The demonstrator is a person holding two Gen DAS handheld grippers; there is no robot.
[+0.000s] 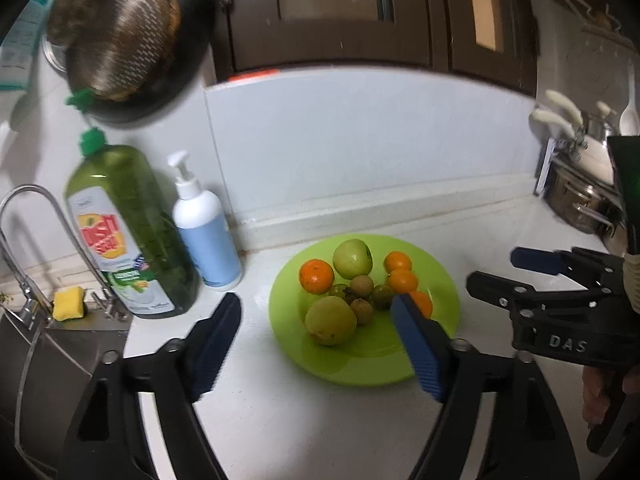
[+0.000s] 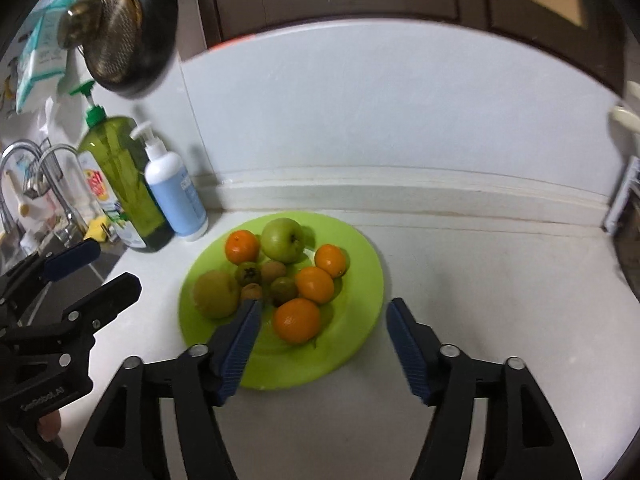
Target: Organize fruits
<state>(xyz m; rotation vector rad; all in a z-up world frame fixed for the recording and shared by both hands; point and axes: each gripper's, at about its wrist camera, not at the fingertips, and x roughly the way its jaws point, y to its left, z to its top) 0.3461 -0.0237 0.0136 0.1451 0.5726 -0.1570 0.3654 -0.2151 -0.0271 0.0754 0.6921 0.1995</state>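
A lime green plate (image 1: 444,292) (image 2: 360,280) on the white counter holds a green apple (image 1: 352,258) (image 2: 283,239), a yellowish pear-like fruit (image 1: 330,320) (image 2: 216,294), several oranges (image 1: 317,276) (image 2: 297,319) and several small brown-green fruits (image 1: 362,283) (image 2: 283,289). My left gripper (image 1: 316,306) is open and empty, just in front of the plate's near edge. My right gripper (image 2: 324,306) is open and empty, over the plate's near side. Each gripper shows in the other's view, the right one (image 1: 496,270) and the left one (image 2: 114,266).
A green dish soap bottle (image 1: 128,232) (image 2: 120,184) and a white pump bottle (image 1: 206,224) (image 2: 174,192) stand left of the plate. A sink with taps (image 1: 32,240) and a yellow sponge (image 1: 69,303) lie far left. Pots (image 1: 580,196) stand at right. A pan (image 1: 132,40) hangs above.
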